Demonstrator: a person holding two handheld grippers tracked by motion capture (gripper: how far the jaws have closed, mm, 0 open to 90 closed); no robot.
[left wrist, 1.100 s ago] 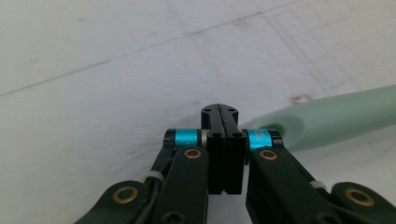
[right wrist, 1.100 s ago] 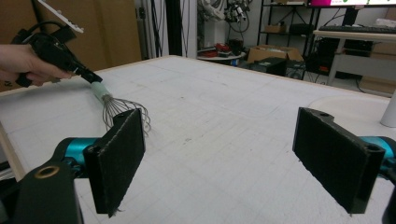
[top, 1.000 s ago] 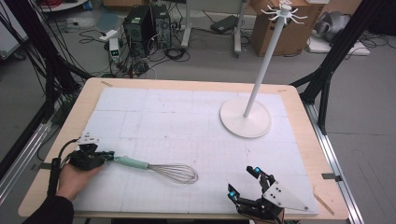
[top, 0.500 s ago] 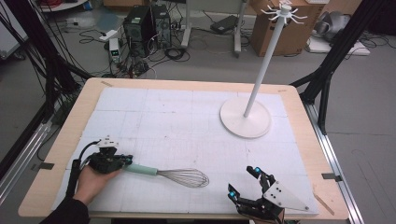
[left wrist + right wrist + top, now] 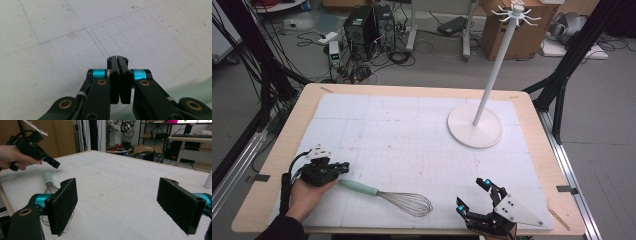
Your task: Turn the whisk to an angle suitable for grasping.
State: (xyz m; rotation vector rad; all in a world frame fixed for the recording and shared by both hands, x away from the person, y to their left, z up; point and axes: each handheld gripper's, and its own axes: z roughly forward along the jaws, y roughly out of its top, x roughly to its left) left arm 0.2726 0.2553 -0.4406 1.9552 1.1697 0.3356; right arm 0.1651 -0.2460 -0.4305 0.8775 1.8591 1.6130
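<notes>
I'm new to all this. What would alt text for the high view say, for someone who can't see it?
A whisk with a mint-green handle lies near the front edge of a white-covered table, between a hand-held left claw, shut by its handle end, and an open right claw. A white hook stand rises at the back right.

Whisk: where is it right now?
In the high view the whisk lies flat near the table's front edge, its green handle end beside the left gripper, wire head pointing toward the right gripper.

Steel-wire whisk with mint-green handle (image 5: 384, 194) lies on a white table mat with a faint grey grid (image 5: 412, 135), framed by pale wood. Black two-jaw grippers, left (image 5: 343, 166) and right (image 5: 473, 192), carry cyan bands. White round-based stand (image 5: 475, 125).
</notes>
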